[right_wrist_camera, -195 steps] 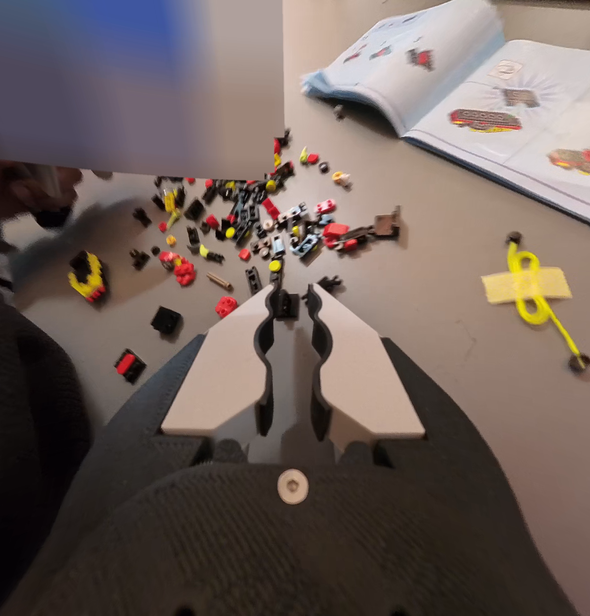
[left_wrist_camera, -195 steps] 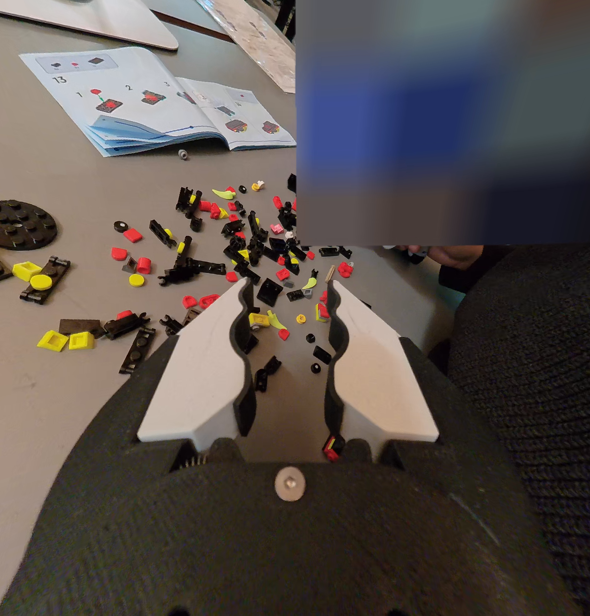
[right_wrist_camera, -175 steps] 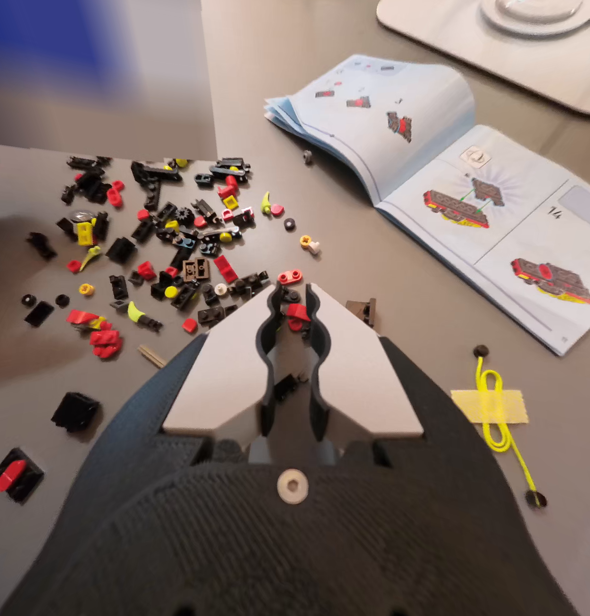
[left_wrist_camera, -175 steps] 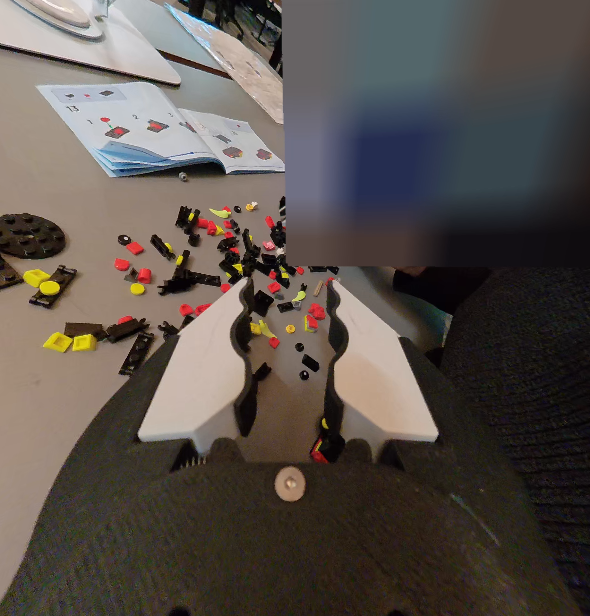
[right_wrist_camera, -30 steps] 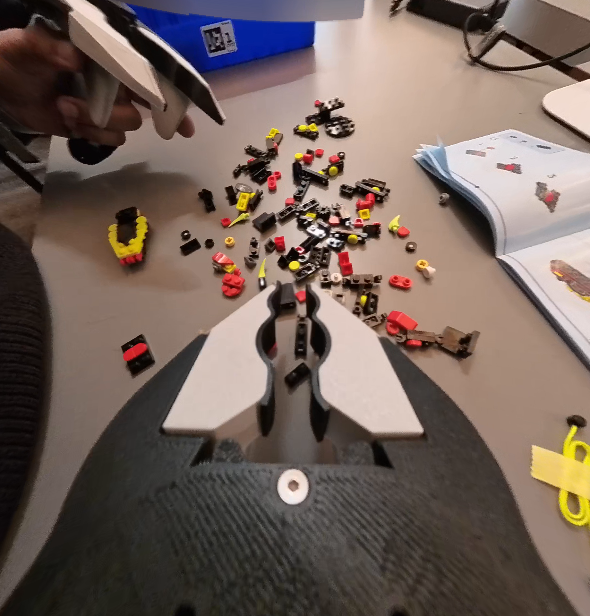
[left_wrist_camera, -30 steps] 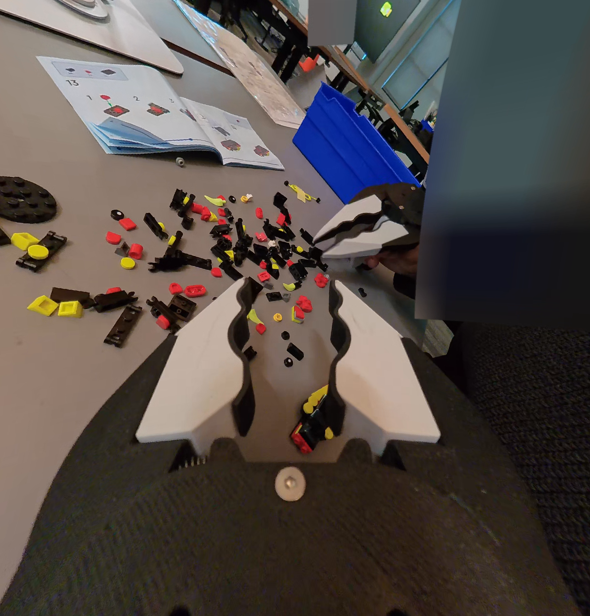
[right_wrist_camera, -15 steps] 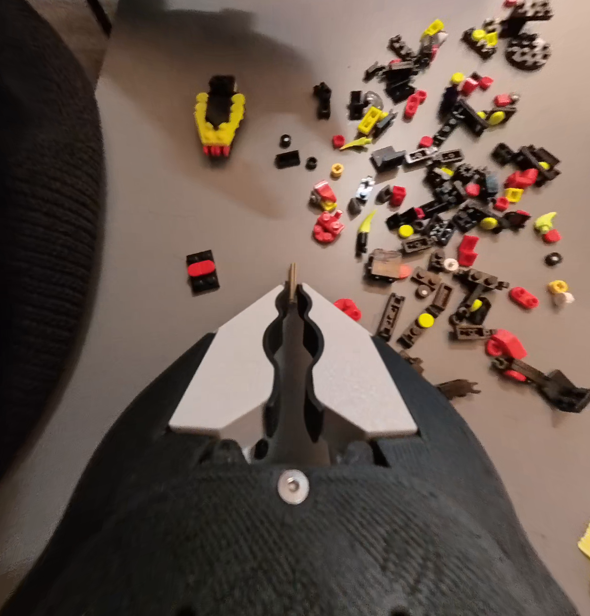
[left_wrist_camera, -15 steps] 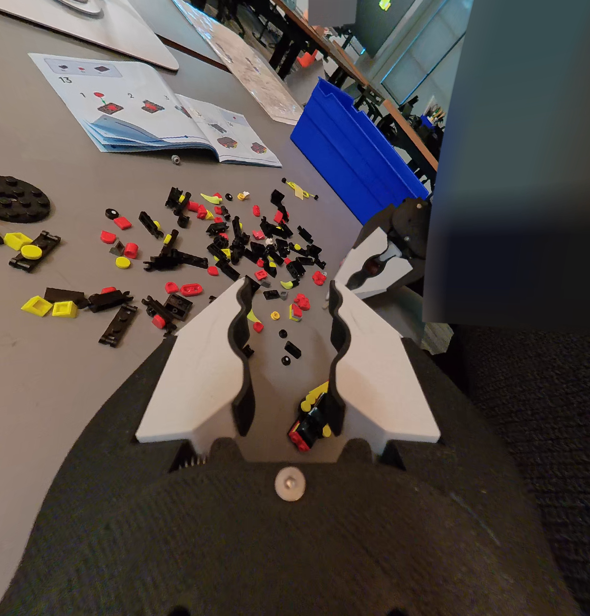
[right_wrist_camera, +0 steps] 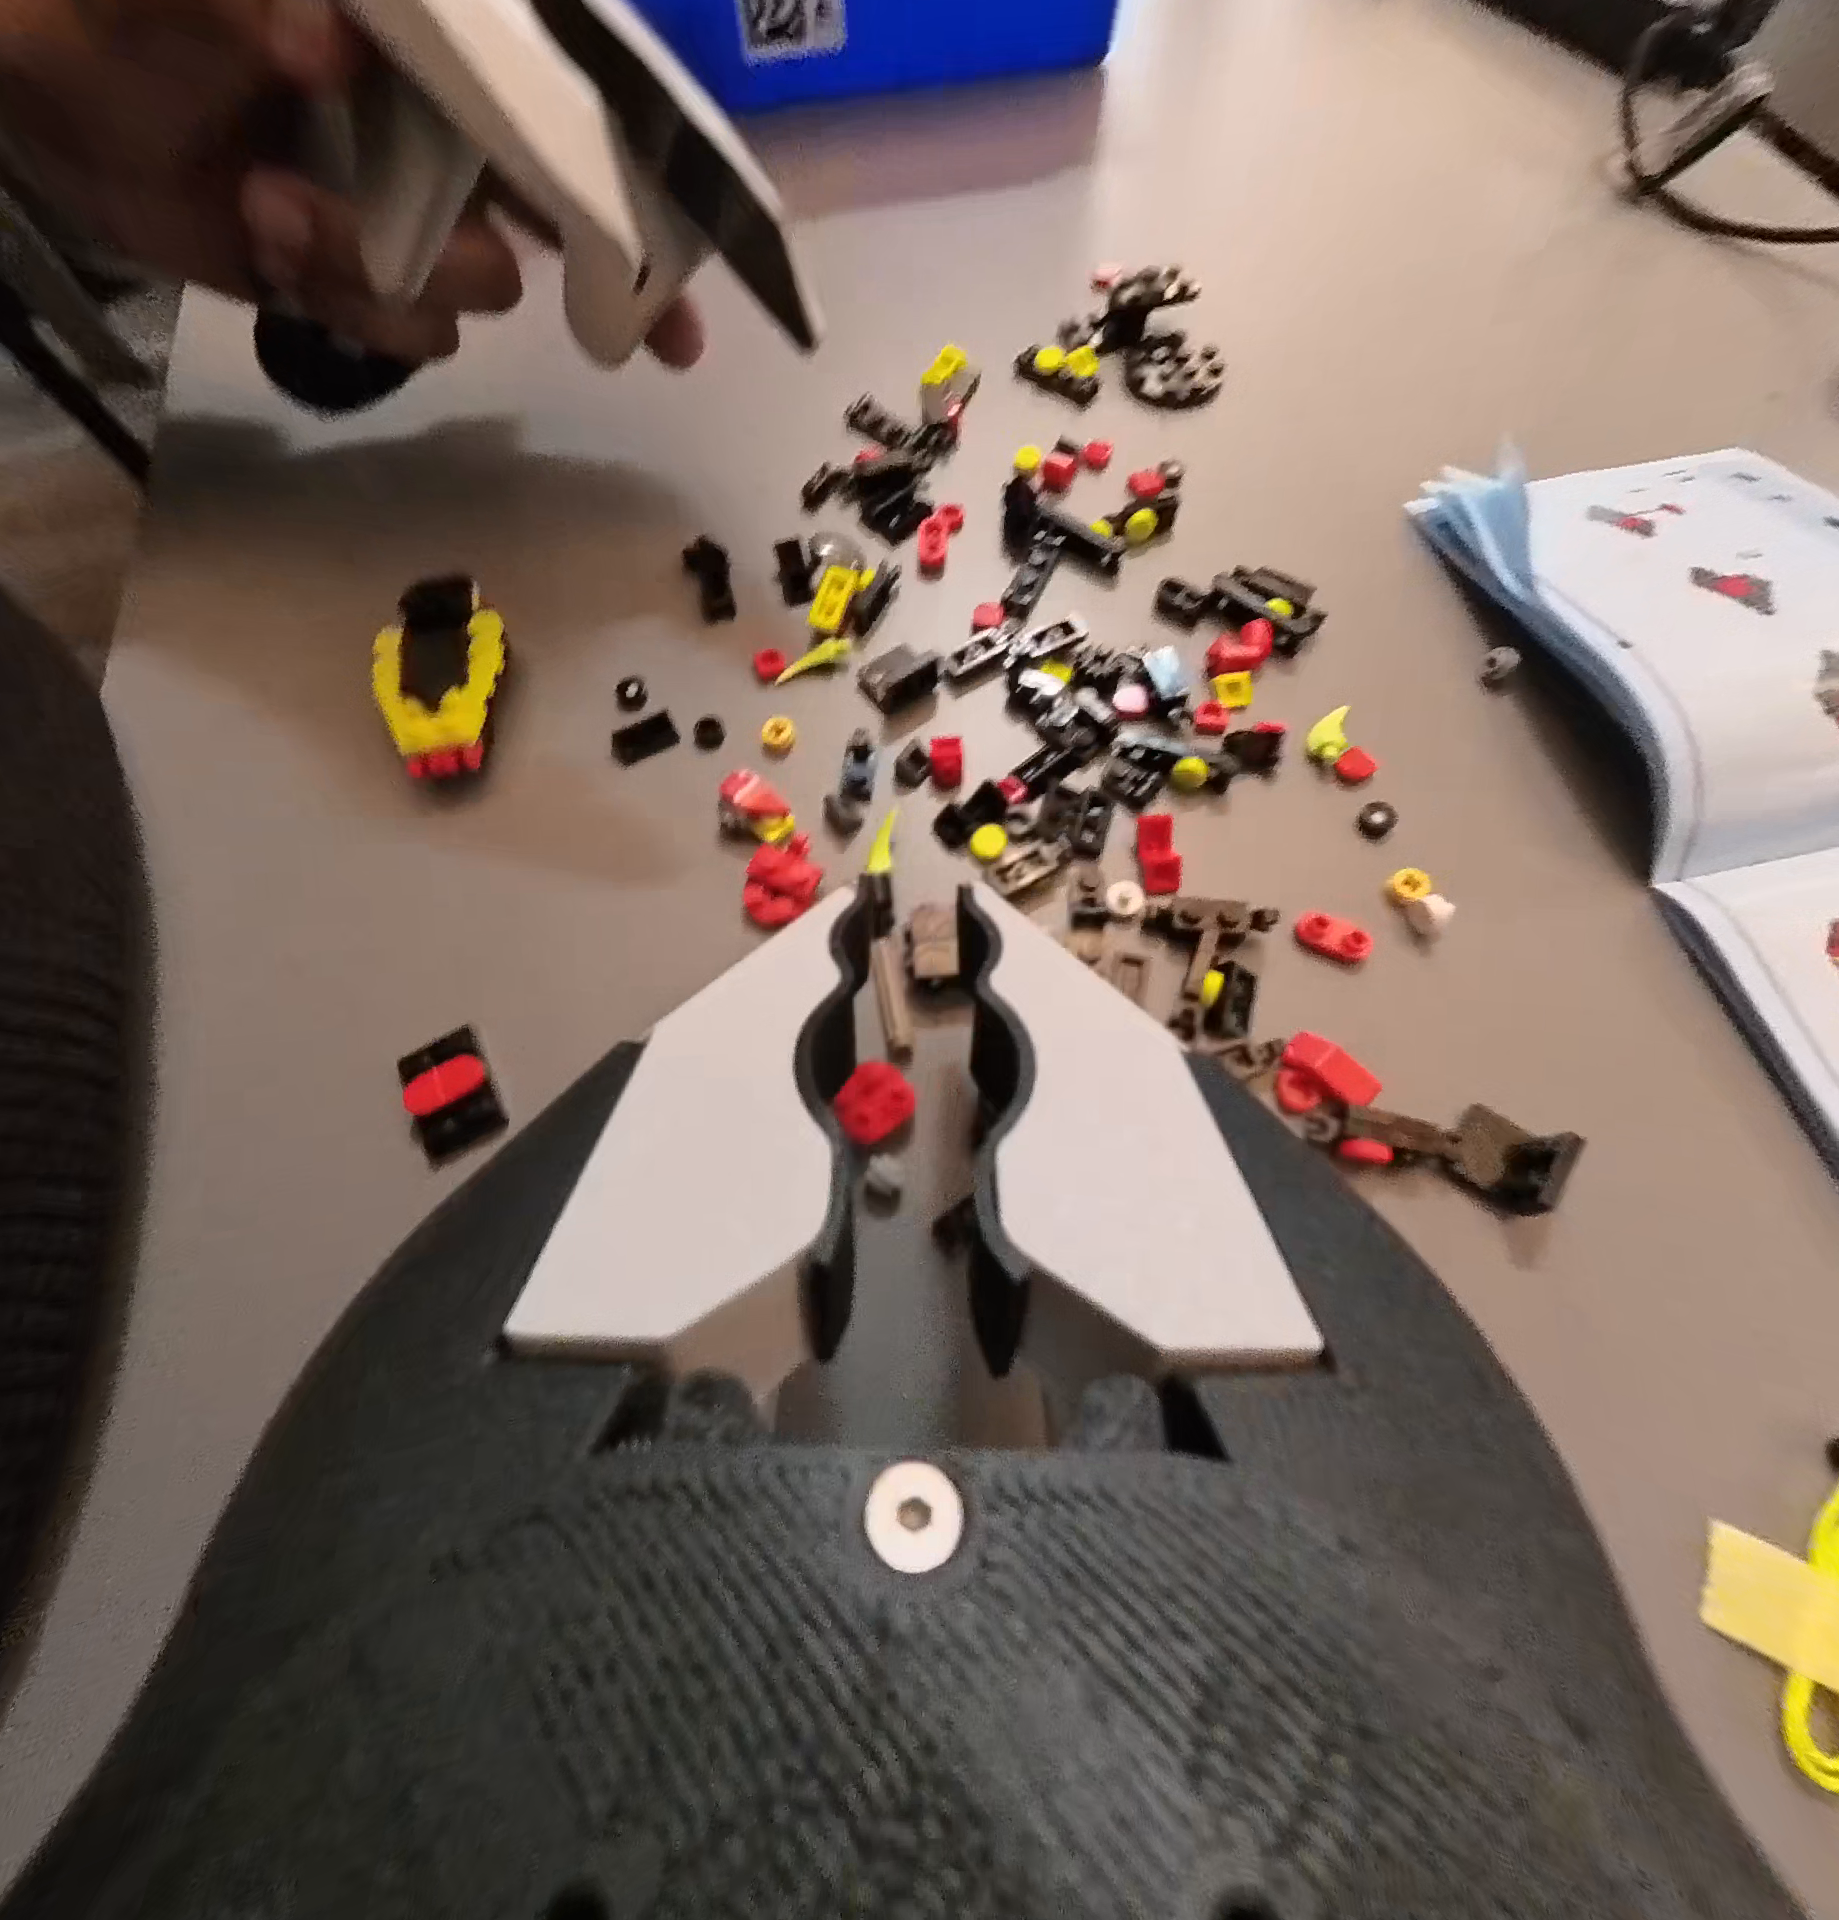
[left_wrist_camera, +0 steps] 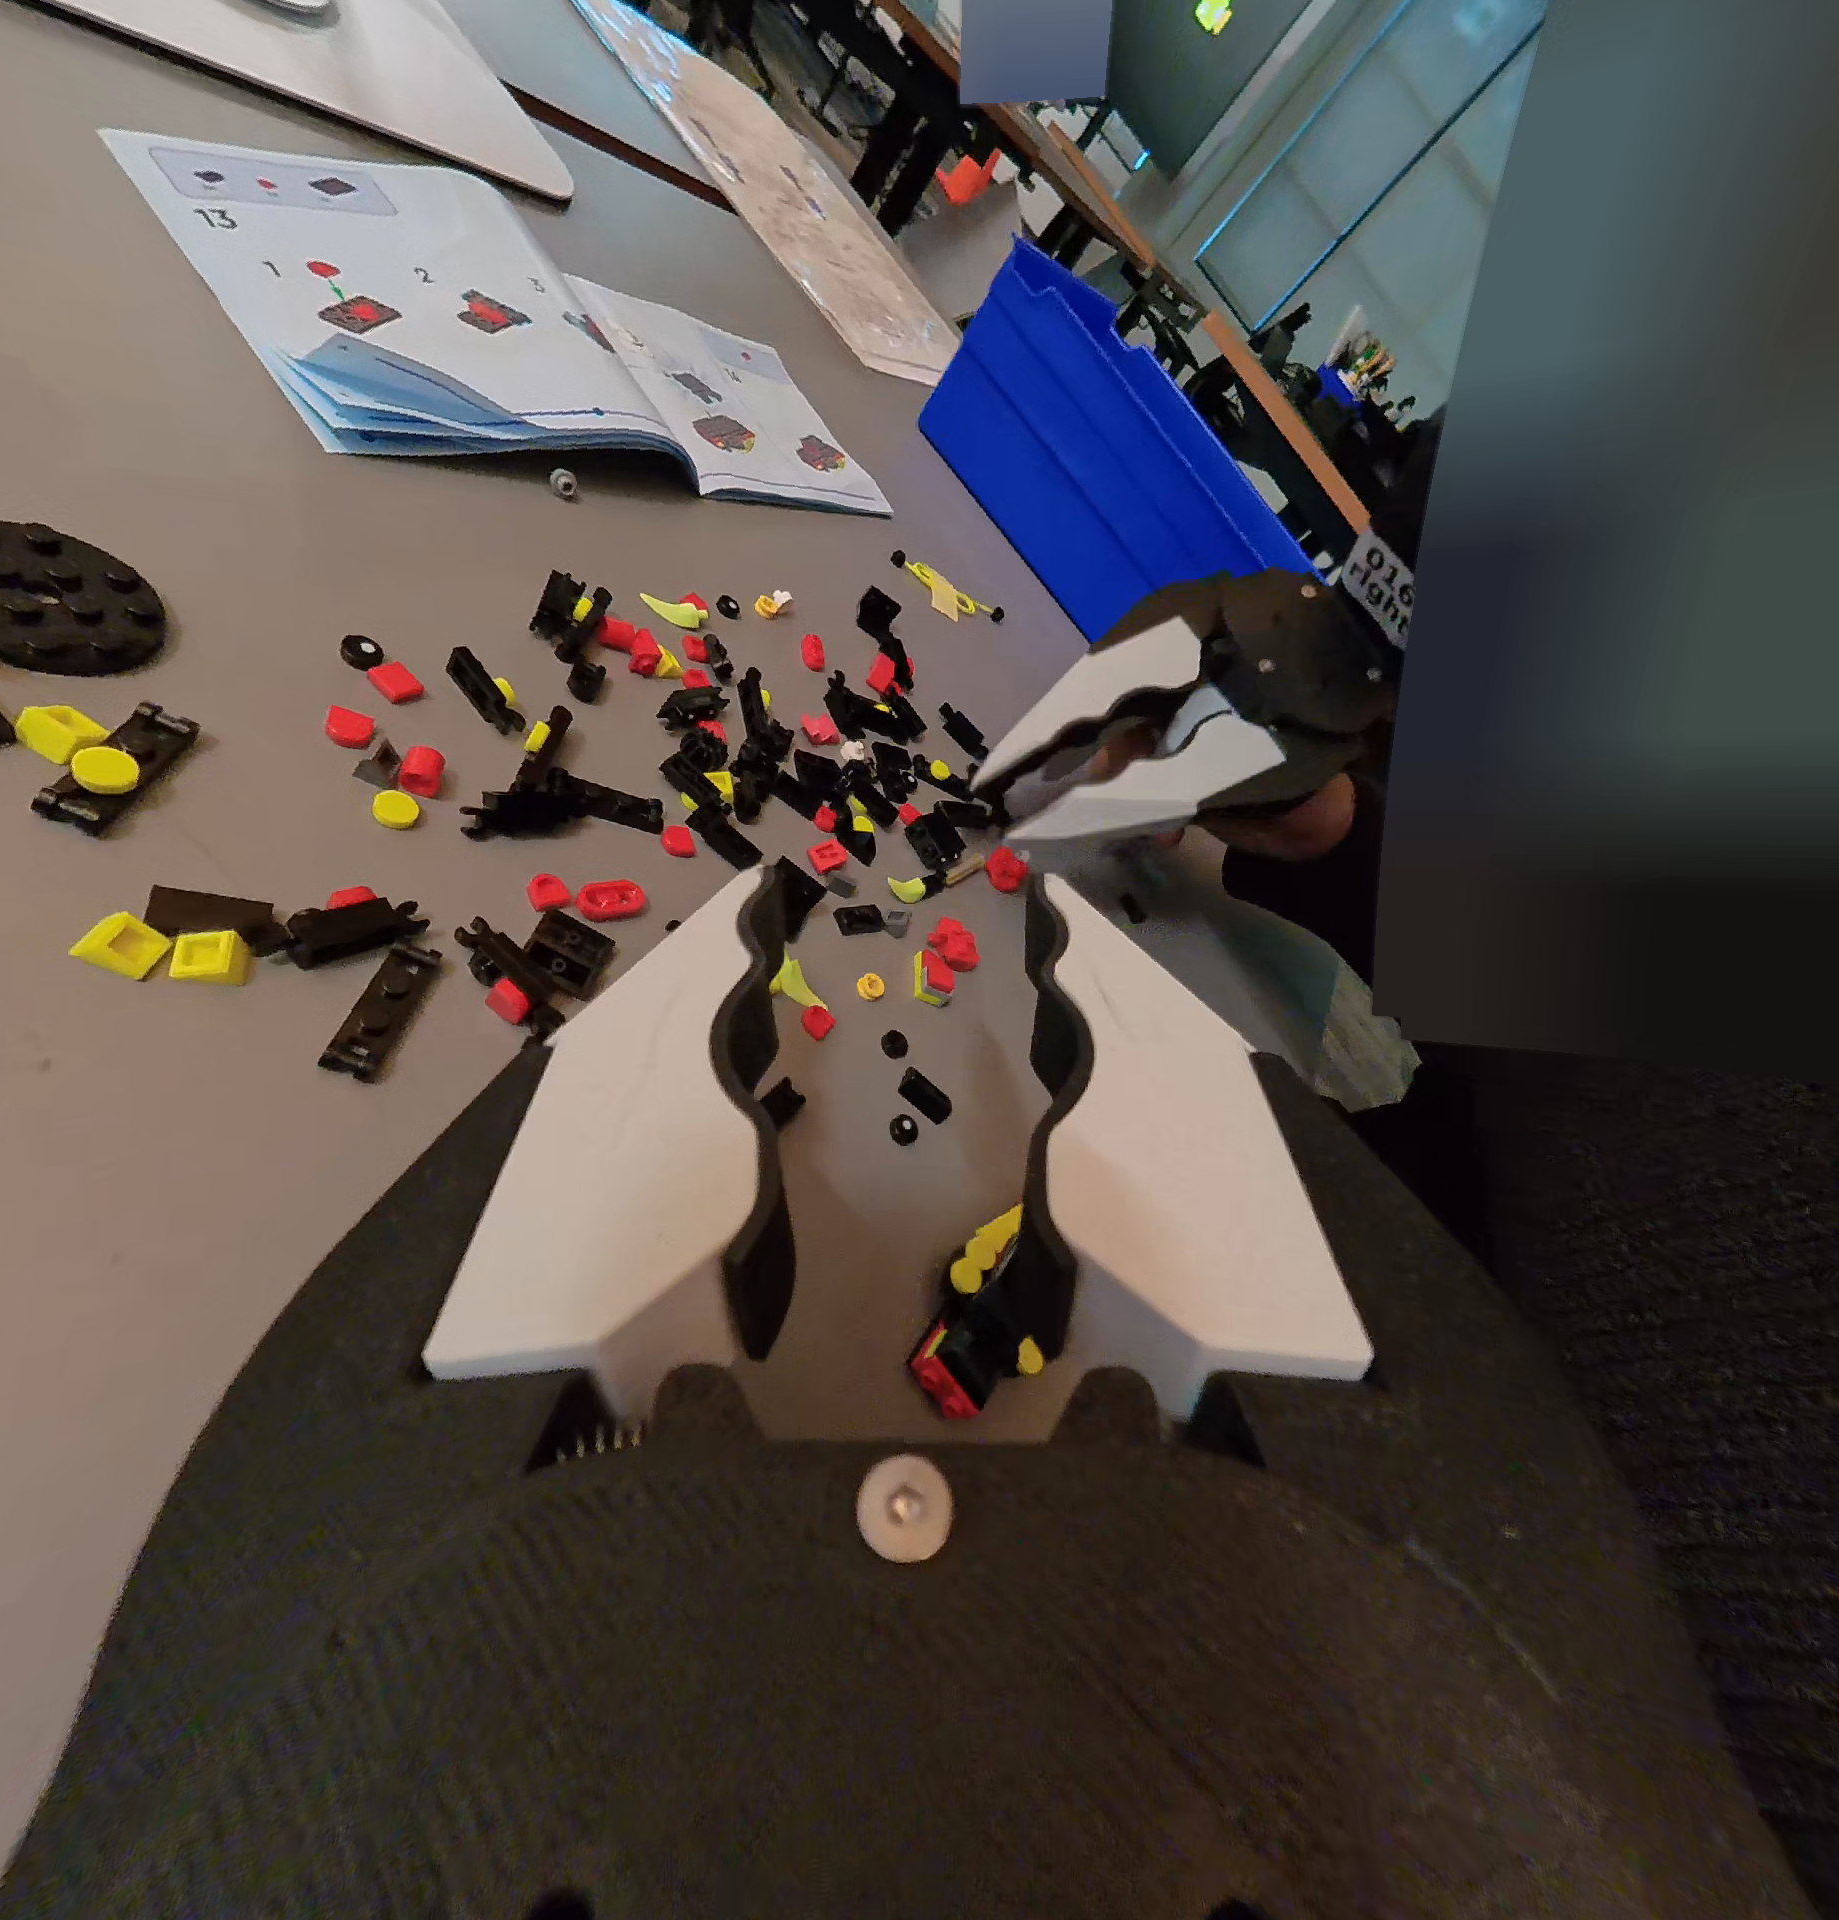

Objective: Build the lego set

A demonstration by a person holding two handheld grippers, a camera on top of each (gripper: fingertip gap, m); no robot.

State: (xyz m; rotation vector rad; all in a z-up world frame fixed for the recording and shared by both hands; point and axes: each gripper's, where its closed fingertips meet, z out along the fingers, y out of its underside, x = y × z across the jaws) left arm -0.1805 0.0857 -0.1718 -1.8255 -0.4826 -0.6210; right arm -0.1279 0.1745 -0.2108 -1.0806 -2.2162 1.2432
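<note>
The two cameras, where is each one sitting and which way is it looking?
Left wrist view: rides the left gripper, looking along its open fingers over scattered toy bricks toward the instruction booklet; the right gripper and a hand show.
Right wrist view: rides the right gripper, facing the bricks; the left gripper and a hand show.
Shared: bricks, booklet, blue bin.

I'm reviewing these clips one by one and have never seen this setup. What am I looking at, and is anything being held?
There is no robot arm here. A person holds a two-finger gripper in each hand, each with a camera looking along its fingers. One picture is from the left gripper, the other from the right gripper. On the grey table lie scattered small black, red and yellow building pieces, an open instruction booklet, a blue bin and a small yellow-and-black build. Both grippers are open over the pieces, and neither holds anything.
</note>
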